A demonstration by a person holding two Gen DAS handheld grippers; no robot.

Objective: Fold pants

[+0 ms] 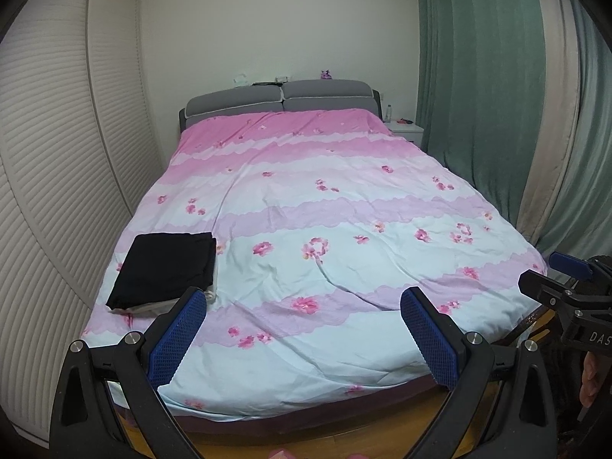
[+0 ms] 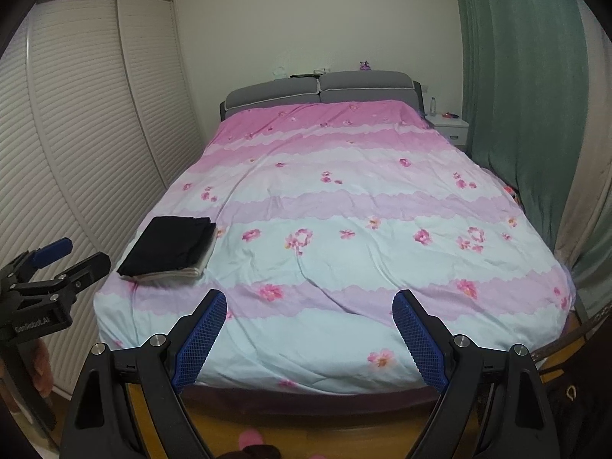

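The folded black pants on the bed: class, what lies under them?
Under the folded black pants a folded cream-white cloth shows along their front and right edges, resting on the floral quilt. How far the cloth reaches beneath is covered, so its full shape cannot be told.

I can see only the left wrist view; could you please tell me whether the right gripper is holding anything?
Observer: No, the right gripper is open, with only bedspread beyond it.
Operator: The near corner of the black pants is covered in my view; what is there?
Observer: A folded cream garment sticks out from under them.
Operator: Is there anything by the green curtain?
Observer: A small orange-red item sits at the bedspread's edge beside it.
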